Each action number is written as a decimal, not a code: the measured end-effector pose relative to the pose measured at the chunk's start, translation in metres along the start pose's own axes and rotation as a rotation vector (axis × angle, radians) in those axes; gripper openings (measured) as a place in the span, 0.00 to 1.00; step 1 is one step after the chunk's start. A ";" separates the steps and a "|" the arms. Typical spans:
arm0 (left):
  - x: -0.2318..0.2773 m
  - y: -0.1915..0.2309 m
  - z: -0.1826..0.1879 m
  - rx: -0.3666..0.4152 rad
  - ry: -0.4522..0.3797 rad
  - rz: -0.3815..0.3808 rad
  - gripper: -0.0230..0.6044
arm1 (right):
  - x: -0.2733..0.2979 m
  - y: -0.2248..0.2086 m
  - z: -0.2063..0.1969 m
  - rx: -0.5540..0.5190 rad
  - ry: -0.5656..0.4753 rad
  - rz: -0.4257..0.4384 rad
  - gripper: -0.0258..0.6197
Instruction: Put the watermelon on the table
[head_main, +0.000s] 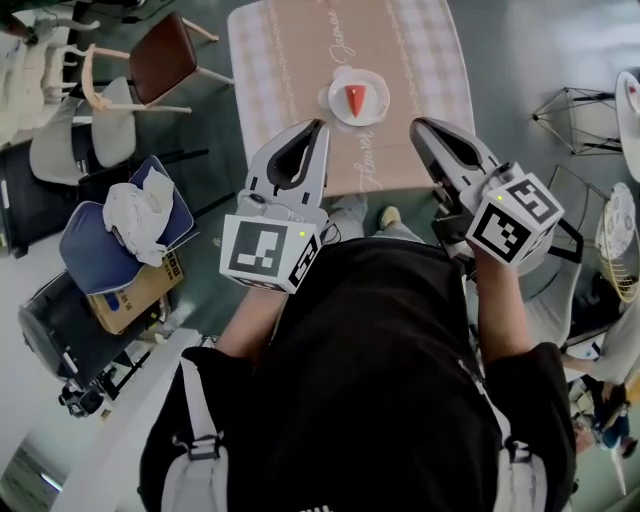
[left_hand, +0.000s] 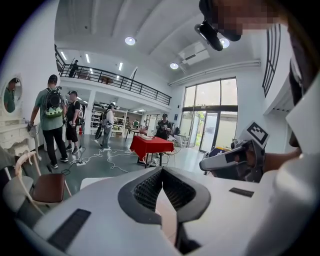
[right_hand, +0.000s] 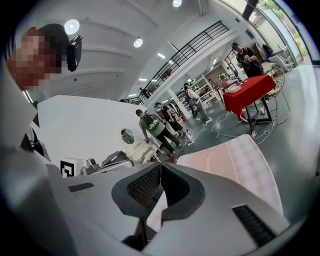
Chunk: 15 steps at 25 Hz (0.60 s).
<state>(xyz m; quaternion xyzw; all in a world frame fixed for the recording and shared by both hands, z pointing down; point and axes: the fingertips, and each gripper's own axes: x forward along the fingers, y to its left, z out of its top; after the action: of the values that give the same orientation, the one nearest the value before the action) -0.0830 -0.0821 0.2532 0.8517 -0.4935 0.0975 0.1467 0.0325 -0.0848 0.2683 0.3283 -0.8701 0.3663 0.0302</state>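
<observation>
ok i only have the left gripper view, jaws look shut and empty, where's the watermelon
Observer: The head view shows a watermelon slice lying on a plate on the table, towards the person's end of it.
Operator: is the right one holding anything
Observer: No. In its own view the right gripper has its jaws together with nothing between them.
Operator: and where's the plate relative to the two of them
Observer: In the head view it lies ahead of both, in the gap between the left gripper and the right gripper, neither touching it.
</observation>
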 end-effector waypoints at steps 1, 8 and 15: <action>0.000 -0.005 0.000 0.003 0.000 0.000 0.05 | -0.006 -0.002 -0.001 0.002 -0.003 0.000 0.07; 0.001 -0.040 -0.002 0.016 -0.003 -0.004 0.05 | -0.039 -0.008 -0.006 -0.006 -0.018 0.005 0.07; -0.016 -0.066 -0.004 0.034 -0.024 0.021 0.05 | -0.068 -0.002 -0.013 -0.032 -0.034 0.022 0.07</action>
<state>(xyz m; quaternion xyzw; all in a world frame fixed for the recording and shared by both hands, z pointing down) -0.0330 -0.0368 0.2417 0.8498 -0.5026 0.0974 0.1252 0.0848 -0.0398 0.2592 0.3245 -0.8798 0.3470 0.0168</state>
